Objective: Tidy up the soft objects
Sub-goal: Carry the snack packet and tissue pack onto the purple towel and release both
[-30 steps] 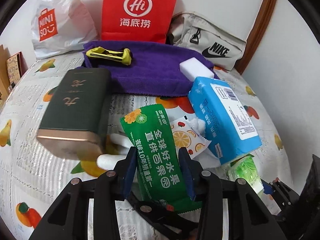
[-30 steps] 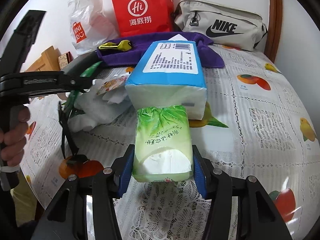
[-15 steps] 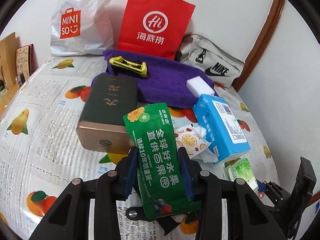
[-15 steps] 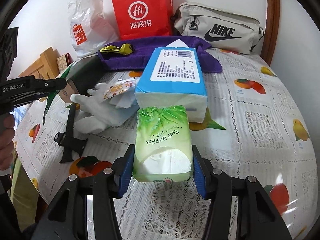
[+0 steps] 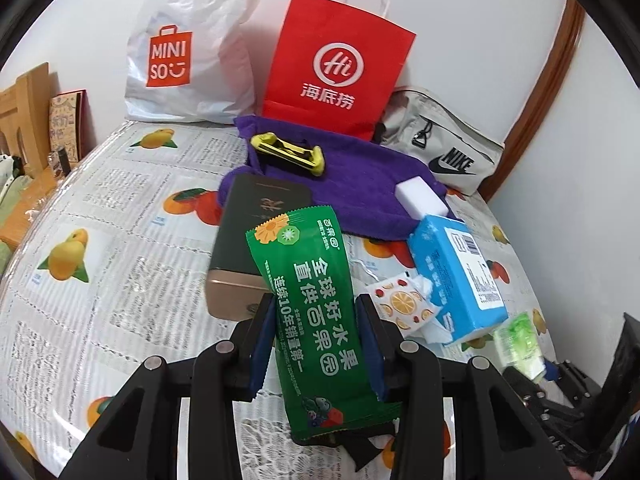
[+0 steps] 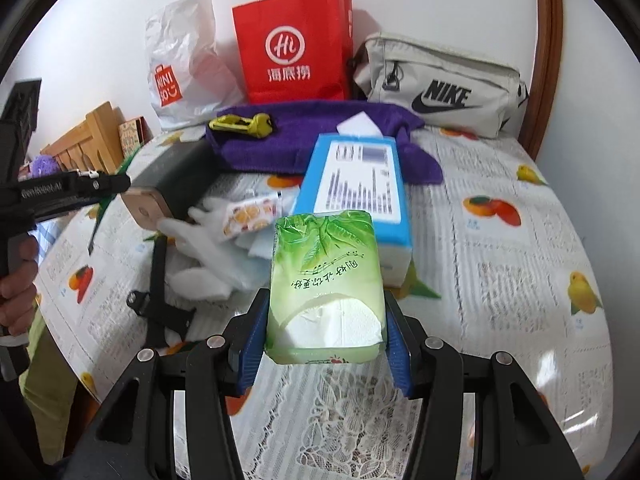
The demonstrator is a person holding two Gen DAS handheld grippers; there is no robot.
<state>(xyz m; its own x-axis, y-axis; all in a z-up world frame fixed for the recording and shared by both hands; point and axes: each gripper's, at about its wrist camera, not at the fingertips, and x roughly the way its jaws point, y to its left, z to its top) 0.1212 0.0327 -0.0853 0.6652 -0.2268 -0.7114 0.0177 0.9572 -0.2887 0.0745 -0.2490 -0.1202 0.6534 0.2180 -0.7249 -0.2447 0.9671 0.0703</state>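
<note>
My left gripper [image 5: 316, 344] is shut on a long green snack packet [image 5: 316, 320] and holds it above the table. My right gripper [image 6: 324, 340] is shut on a light green tissue pack [image 6: 324, 280], also lifted. A blue tissue pack [image 6: 356, 184] lies just beyond it; it also shows in the left wrist view [image 5: 456, 276]. A white glove [image 6: 208, 252] and a small orange-print wipe packet [image 6: 250, 216] lie left of the blue pack. A purple towel [image 5: 360, 188] lies at the back with a white sponge [image 5: 420, 198] on it.
A dark green box [image 5: 256, 236] with a gold end lies left of centre. A yellow tool [image 5: 286, 152] rests on the towel. A red paper bag [image 5: 336, 68], a white Miniso bag [image 5: 188, 48] and a grey Nike pouch [image 5: 444, 148] stand at the wall. A black strap [image 6: 160, 300] lies near the glove.
My left gripper has lifted and drawn back with the green packet; the box and towel look farther away. My right gripper has risen slightly with the tissue pack.
</note>
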